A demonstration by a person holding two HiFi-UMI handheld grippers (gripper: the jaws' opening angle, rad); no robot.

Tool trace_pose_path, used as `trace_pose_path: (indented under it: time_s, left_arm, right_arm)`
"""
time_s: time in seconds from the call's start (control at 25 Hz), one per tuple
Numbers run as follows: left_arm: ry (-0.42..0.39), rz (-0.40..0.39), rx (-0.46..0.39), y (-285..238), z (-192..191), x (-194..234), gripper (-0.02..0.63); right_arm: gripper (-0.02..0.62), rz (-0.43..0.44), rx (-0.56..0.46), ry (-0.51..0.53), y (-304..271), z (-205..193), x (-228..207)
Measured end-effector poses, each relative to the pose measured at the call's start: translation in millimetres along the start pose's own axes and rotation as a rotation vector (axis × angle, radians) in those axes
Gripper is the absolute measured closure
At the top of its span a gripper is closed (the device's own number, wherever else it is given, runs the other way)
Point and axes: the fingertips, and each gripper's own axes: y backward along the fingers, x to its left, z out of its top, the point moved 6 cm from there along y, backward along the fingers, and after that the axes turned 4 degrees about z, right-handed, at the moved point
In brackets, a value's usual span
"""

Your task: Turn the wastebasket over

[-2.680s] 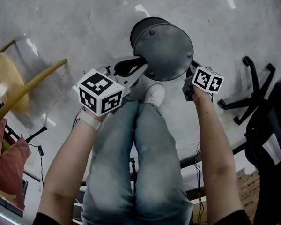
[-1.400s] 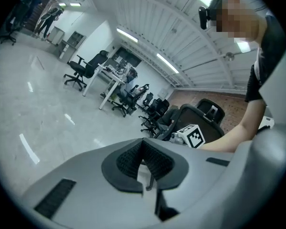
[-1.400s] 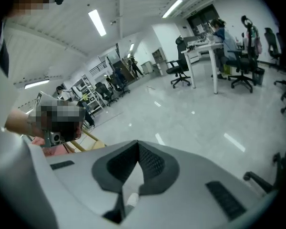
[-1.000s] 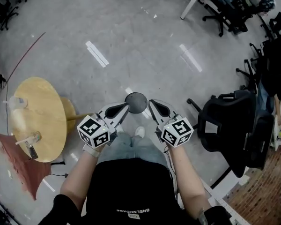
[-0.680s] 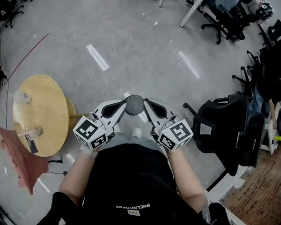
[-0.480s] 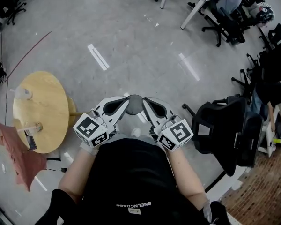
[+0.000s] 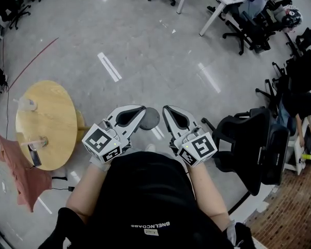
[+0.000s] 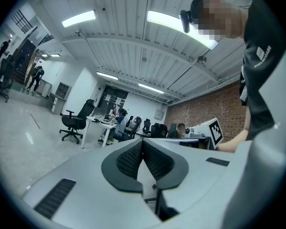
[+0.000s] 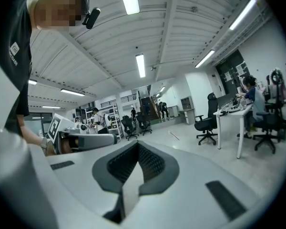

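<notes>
The wastebasket [image 7: 152, 118] stands on the grey floor far below, a small dark round disc between my two grippers in the head view. My left gripper [image 7: 141, 109] is held level in front of my waist, jaws shut with nothing in them. My right gripper [image 7: 166, 109] is beside it, also shut and empty. Both are well above the basket and apart from it. The left gripper view has the left gripper [image 8: 142, 142] with pads pressed together, pointing across an office. In the right gripper view the right gripper [image 9: 138, 145] is the same.
A round yellow table [image 7: 51, 113] with a bottle and cups stands at the left, a red cloth [image 7: 19, 173] beside it. A black office chair [image 7: 249, 141] is close on the right. Desks and more chairs line the far right.
Both grippers have come up from the basket's sides and hang higher, closer to the head camera. The basket stays on the floor and looks smaller and farther below.
</notes>
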Motion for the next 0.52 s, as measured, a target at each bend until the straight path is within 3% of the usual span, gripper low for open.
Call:
trace_pose_path:
  time_s: [0.52]
  left_arm:
    - [-0.017, 0.002, -0.001, 0.0, 6.2, 2.2, 0.592]
  right_arm:
    - [0.586, -0.009, -0.016, 0.026, 1.7, 8.5, -0.9]
